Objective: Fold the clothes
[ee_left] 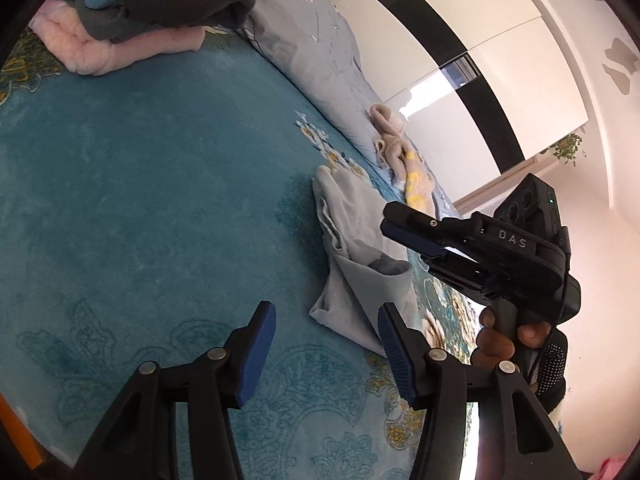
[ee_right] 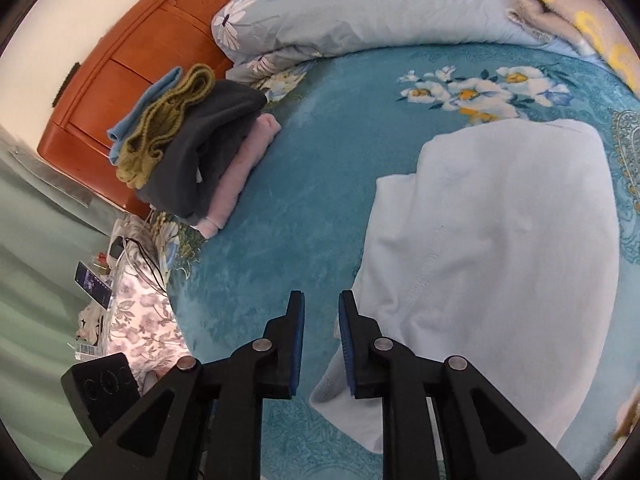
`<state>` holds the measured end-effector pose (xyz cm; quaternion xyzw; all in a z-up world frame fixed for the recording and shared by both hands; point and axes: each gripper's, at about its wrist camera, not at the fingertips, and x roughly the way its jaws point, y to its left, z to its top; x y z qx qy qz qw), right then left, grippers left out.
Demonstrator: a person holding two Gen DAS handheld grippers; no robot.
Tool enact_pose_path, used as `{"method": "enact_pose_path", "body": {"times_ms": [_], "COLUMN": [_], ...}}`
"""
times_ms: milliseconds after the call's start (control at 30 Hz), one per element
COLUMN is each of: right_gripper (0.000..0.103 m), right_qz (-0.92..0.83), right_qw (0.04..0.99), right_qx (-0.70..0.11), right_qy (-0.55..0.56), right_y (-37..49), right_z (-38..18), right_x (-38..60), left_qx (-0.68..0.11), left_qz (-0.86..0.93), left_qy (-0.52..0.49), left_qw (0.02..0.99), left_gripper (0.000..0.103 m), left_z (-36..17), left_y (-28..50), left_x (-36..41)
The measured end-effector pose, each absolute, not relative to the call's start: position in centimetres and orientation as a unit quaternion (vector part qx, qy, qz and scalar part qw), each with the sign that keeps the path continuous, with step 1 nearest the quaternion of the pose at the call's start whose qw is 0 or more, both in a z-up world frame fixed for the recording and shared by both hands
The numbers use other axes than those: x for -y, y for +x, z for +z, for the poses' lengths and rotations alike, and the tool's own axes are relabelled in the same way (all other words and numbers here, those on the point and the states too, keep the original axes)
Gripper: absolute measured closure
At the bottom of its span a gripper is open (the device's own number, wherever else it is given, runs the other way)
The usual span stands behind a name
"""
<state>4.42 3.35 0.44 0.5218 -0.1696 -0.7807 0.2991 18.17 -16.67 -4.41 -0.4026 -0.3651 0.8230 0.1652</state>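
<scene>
Progress is judged as partial. A stack of folded clothes (ee_right: 192,148) rests on the bed (ee_right: 300,200) near the wooden headboard (ee_right: 132,64): a pink item at the bottom, a dark grey one above it, then an olive knit and a light blue piece on top. These items appear complete. The pale grey garment (ee_right: 500,260) lies on the teal bedspread just in front of both grippers; it is doubled over in part but its edges are uneven and one end is bunched, so further folds remain. A beige garment with yellow print (ee_left: 404,168) lies unfolded on the rolled quilt (ee_right: 360,12) beyond it and is not yet started. The left gripper (ee_left: 326,354) has its jaws spread, nothing between them, beside the near edge of the pale grey garment. The right gripper (ee_right: 322,344) has its jaws slightly apart, gripping nothing, with its right finger over the garment's edge; whether it touches the cloth cannot be told.
</scene>
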Motion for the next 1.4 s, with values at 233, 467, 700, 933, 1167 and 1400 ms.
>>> {"method": "enact_pose_path", "body": {"times_ms": [233, 467, 700, 933, 1167, 1400], "right_gripper": [0.072, 0.071, 0.070, 0.047, 0.045, 0.070], "right_qz": [-0.804, -0.804, -0.789, -0.787, -0.791, -0.802], "right_qw": [0.216, 0.215, 0.261, 0.272, 0.232, 0.192], "right_qx": [0.231, 0.232, 0.189, 0.041, -0.144, -0.165], "right_qy": [0.503, 0.503, 0.523, 0.552, 0.547, 0.540], "right_y": [3.6, -0.1, -2.5, -3.1, -0.9, -0.7], "right_z": [0.3, 0.3, 0.1, -0.5, -3.0, -3.8], "right_x": [-12.6, -13.8, -9.6, -1.4, 6.1, 4.9], "left_qx": [0.346, 0.278, 0.340, 0.439, 0.416, 0.401], "left_qz": [0.814, 0.840, 0.829, 0.788, 0.802, 0.813], "left_qy": [-0.420, -0.444, -0.426, -0.419, -0.413, -0.402], "left_qw": [0.202, 0.142, 0.129, 0.107, 0.116, 0.133], "left_gripper": [0.040, 0.045, 0.093, 0.095, 0.094, 0.094], "left_z": [-2.8, -2.6, -5.1, -8.6, -7.5, -6.9], "left_y": [15.0, 13.1, 14.5, 16.6, 17.4, 18.3], "left_x": [12.4, 8.3, 9.9, 13.0, 12.6, 12.2]}}
